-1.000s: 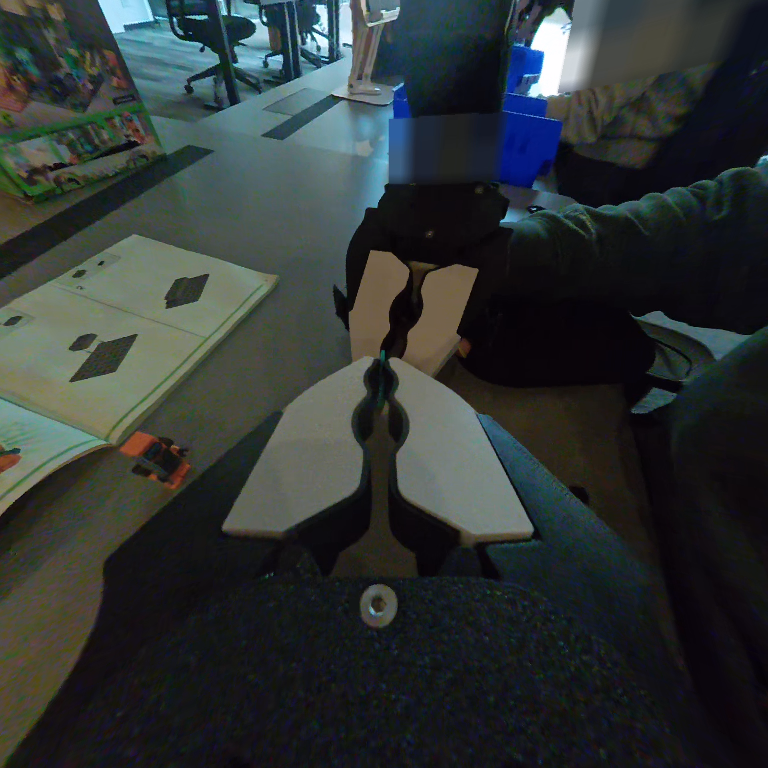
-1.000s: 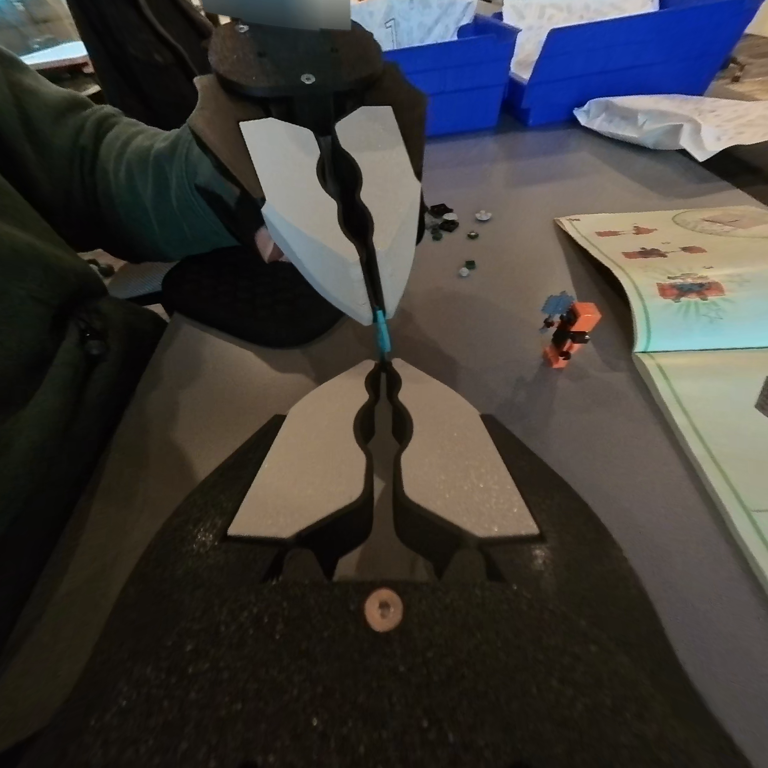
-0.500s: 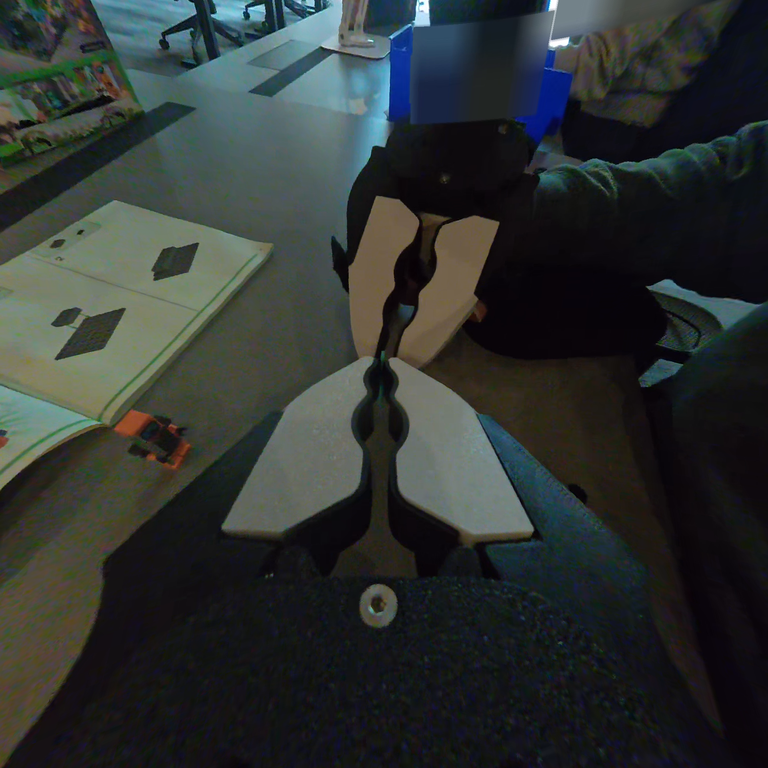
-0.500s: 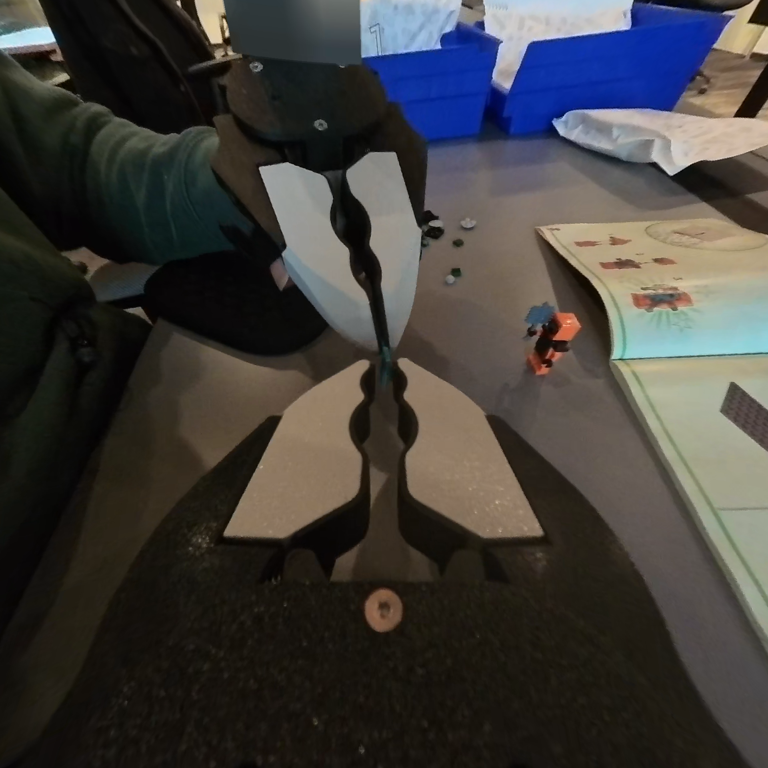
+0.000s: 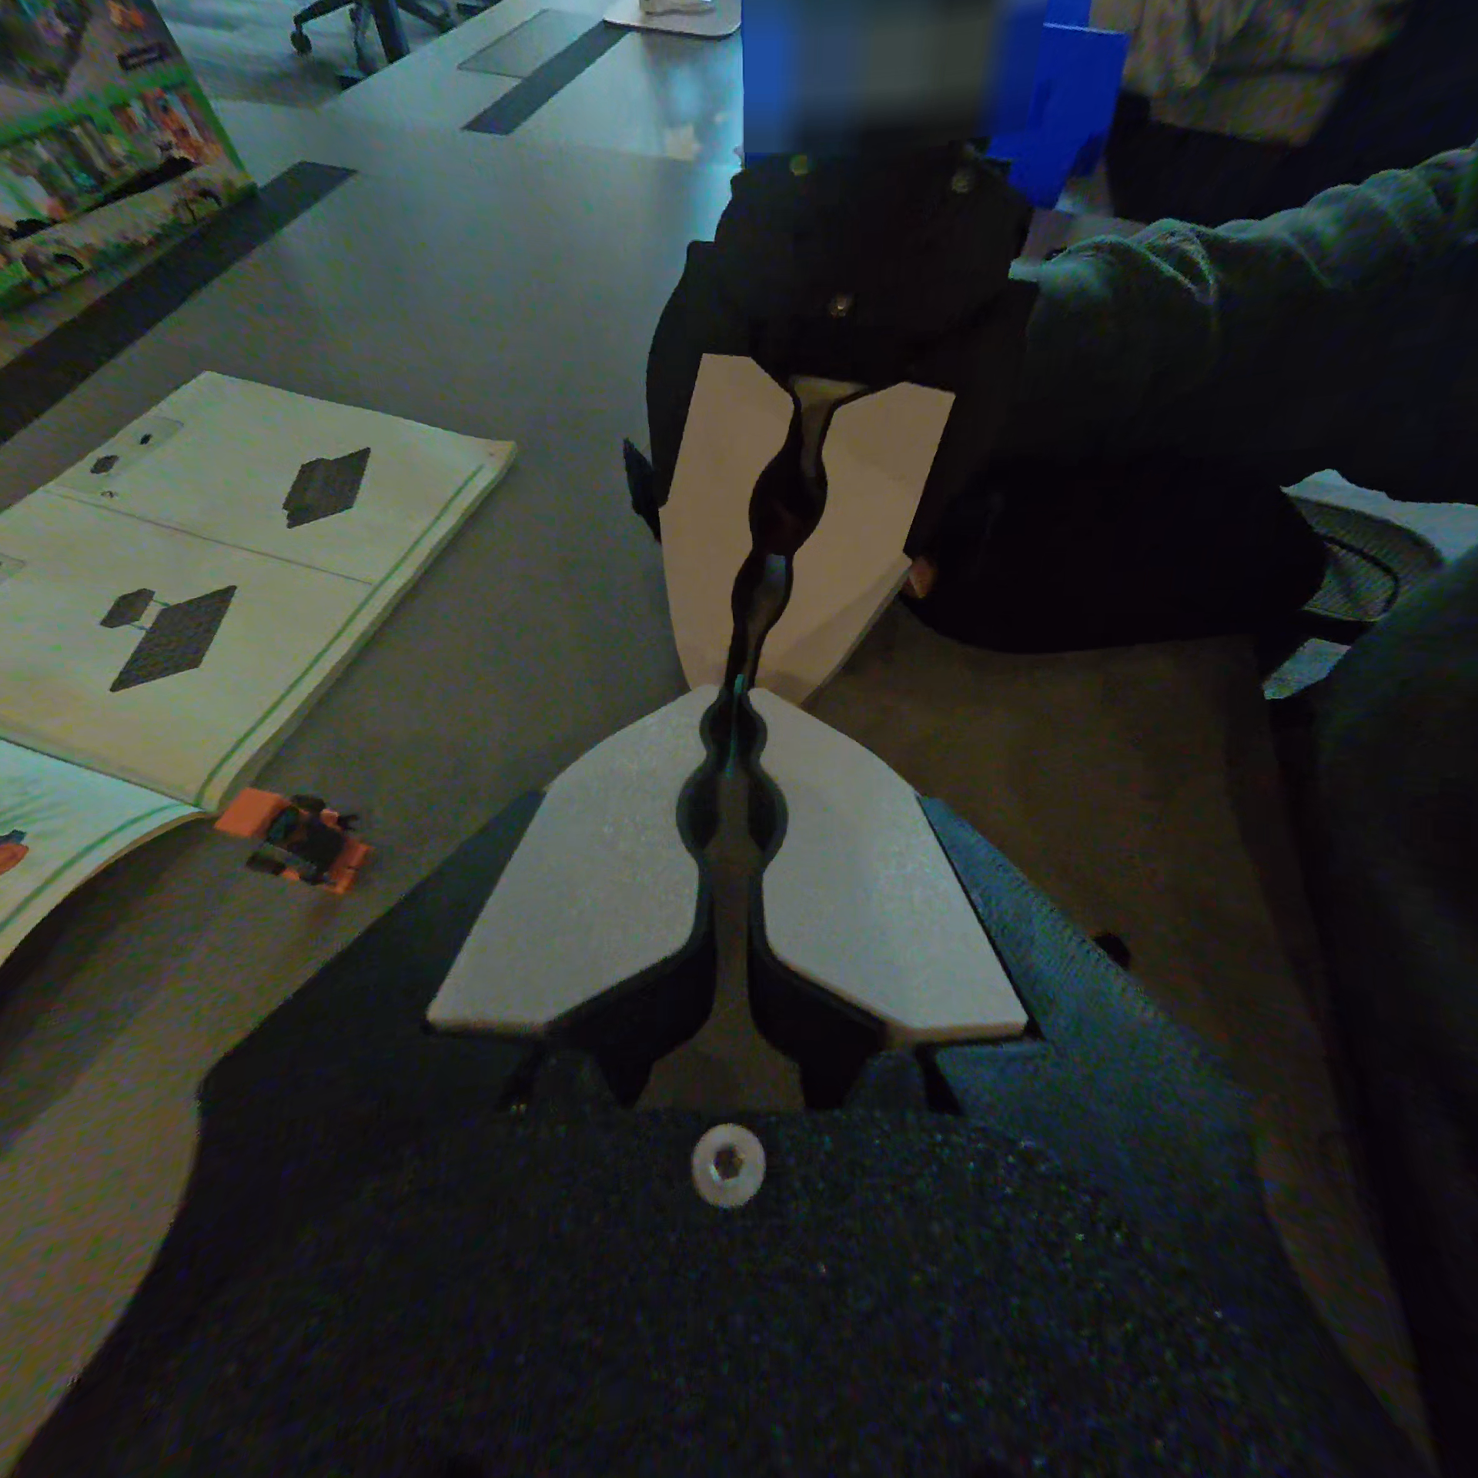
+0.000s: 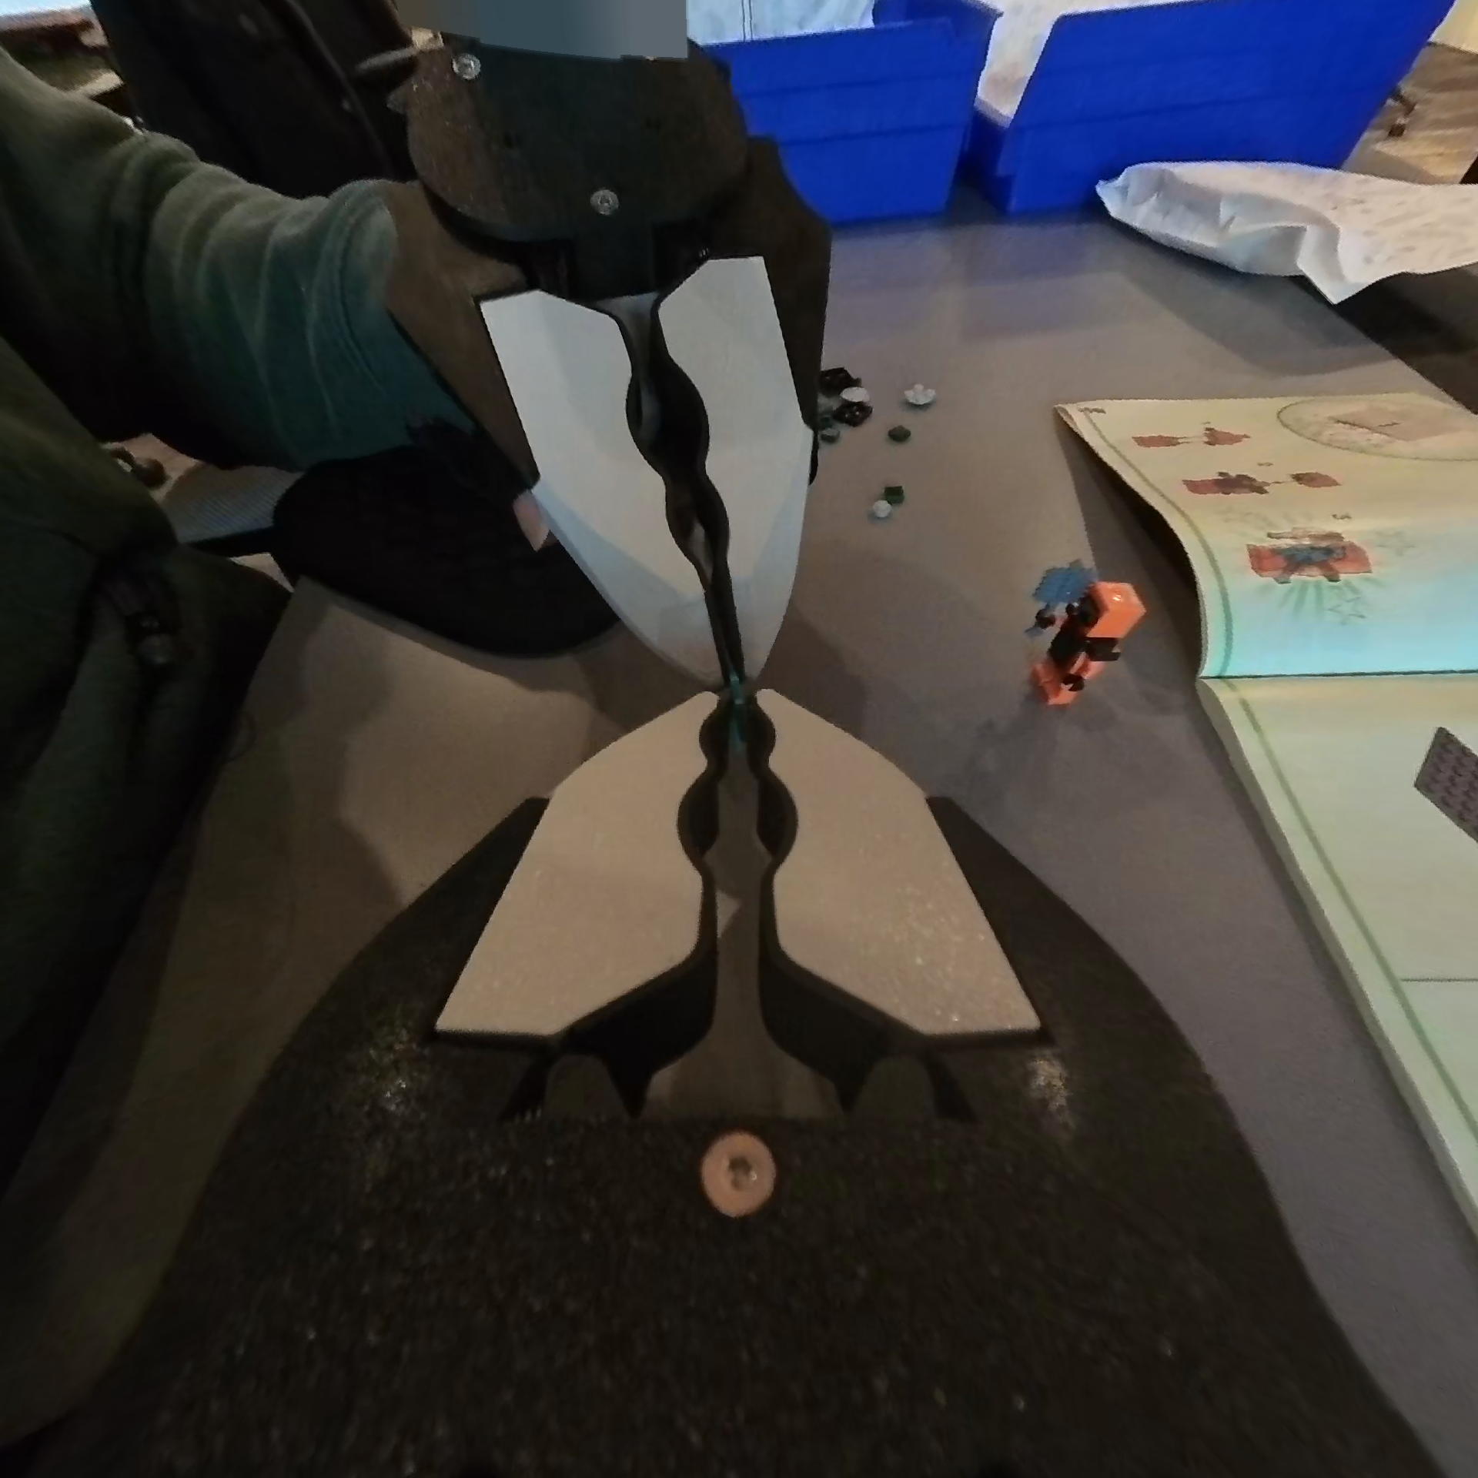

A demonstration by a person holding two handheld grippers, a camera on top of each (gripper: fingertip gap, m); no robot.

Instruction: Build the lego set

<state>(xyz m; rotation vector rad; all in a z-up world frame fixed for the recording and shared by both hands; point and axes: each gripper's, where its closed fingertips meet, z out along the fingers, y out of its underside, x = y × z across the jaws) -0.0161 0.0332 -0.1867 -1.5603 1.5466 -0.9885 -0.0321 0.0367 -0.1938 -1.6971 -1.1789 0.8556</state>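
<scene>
My two grippers meet tip to tip above the grey table. My left gripper (image 5: 731, 704) is shut on a thin teal lego piece (image 5: 733, 752), of which only a sliver shows between its tips. My right gripper (image 6: 736, 708) faces it, and its tips are closed around the other end of the same teal piece (image 6: 737, 708). In the left wrist view the right gripper (image 5: 740, 680) comes in from above. In the right wrist view the left gripper (image 6: 729, 676) does the same. A small orange lego figure (image 6: 1080, 640) stands on the table to the right; it also shows in the left wrist view (image 5: 296, 836).
An open instruction booklet (image 5: 200, 560) lies left of the left gripper and right of the right gripper (image 6: 1360, 720). Several loose small pieces (image 6: 880, 448) lie behind the left gripper. Two blue bins (image 6: 864, 120) and a white paper bag (image 6: 1296, 216) are at the back. The set's box (image 5: 88, 144) stands far left. Both grippers' tips are close together, under 4 cm apart.
The grippers have closed the gap between them. The teal piece, showing between the tips a second ago, now sits inside the right gripper's tips, which opened slightly and closed on it.
</scene>
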